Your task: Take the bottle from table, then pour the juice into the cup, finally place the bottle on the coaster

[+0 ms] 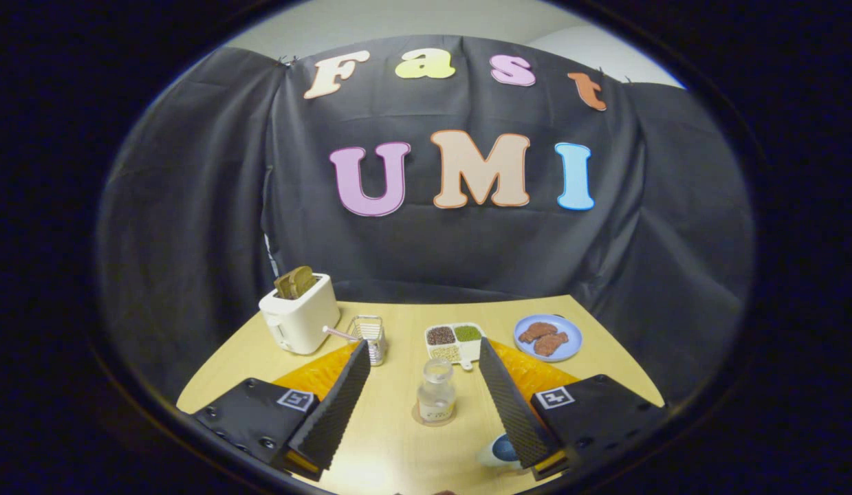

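Note:
A small clear bottle [436, 393] stands upright on a round brown coaster [420, 417] on the wooden table [398, 447]. It sits between my two fingers, a little nearer than their tips, and touches neither. My gripper [424, 347] is open wide with nothing held. A white cup [493, 452] with a blue inside stands close by the base of the right finger, which partly hides it.
Beyond the fingertips stand a white toaster [298, 322] holding toast, a small wire basket [373, 335], a divided dish of beans [454, 340] and a blue plate [548, 337] with brown pieces. An orange mat [319, 372] lies under the fingers. Black cloth backs the table.

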`<state>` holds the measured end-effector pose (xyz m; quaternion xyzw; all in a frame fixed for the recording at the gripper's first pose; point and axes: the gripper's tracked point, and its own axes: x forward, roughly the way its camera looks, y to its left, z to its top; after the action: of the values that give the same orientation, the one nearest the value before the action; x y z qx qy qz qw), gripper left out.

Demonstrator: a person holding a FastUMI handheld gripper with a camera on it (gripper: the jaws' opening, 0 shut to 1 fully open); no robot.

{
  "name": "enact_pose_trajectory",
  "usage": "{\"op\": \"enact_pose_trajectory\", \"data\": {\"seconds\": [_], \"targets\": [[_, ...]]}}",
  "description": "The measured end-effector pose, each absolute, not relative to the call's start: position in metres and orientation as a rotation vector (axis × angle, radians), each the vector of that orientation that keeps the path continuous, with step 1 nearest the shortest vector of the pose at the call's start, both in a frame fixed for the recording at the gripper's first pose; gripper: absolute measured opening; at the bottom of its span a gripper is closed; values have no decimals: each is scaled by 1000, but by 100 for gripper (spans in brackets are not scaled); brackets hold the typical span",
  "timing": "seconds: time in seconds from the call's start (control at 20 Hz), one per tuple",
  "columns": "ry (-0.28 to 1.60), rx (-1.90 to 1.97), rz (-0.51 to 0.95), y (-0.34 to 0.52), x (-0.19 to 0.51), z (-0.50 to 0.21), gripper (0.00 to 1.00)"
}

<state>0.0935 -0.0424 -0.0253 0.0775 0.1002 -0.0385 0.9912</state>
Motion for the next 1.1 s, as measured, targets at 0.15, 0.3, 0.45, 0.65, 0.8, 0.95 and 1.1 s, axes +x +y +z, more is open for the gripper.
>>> {"op": "enact_pose_trajectory", "data": {"seconds": [0.15,0.3,0.45,0.65,0.8,0.95,1.1], "targets": [[194,151,-70,-48,82,-20,100],[187,156,-59,-52,72,-18,100],[181,163,-53,-55,65,-17,100],[173,174,-45,-57,60,-16,100],[165,176,-42,-59,57,-14,100],[162,178,-39,-59,54,-12,100],[159,189,-31,-56,51,-11,100]]}}
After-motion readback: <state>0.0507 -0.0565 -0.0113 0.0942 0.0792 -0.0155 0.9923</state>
